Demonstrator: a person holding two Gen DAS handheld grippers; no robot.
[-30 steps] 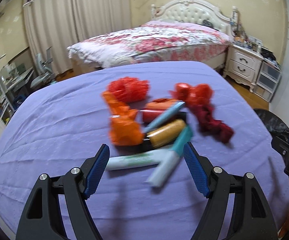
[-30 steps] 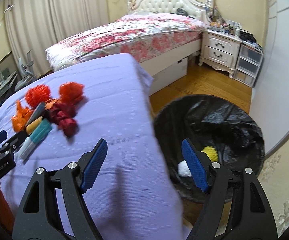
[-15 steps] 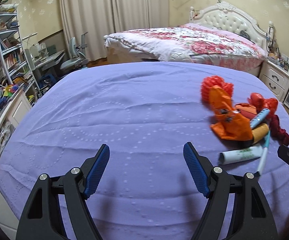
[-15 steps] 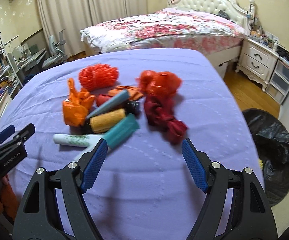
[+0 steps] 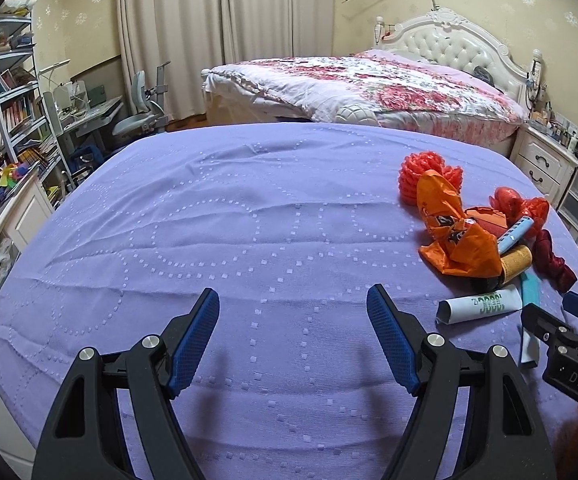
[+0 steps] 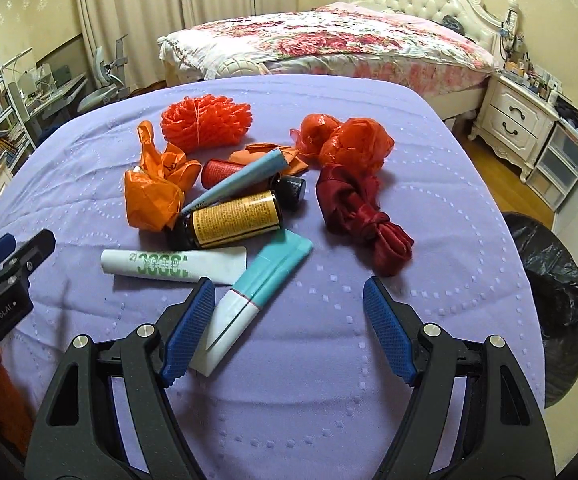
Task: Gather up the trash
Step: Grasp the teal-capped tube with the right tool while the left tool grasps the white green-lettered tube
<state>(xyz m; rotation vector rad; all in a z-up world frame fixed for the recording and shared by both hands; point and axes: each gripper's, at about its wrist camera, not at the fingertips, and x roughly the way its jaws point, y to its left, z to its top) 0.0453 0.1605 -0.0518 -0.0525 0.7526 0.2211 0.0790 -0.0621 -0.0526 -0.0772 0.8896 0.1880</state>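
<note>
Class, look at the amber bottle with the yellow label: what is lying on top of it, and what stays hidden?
A light blue tube lies slanted across the amber bottle, covering its upper shoulder. The tube's lower end dips behind the orange plastic bag. What lies beneath the bottle cannot be seen.

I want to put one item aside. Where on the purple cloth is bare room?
The purple quilted cloth is bare left of the orange plastic bag. A narrow strip is free beside the dark red ribbon bundle. The middle pile is crowded.
</note>
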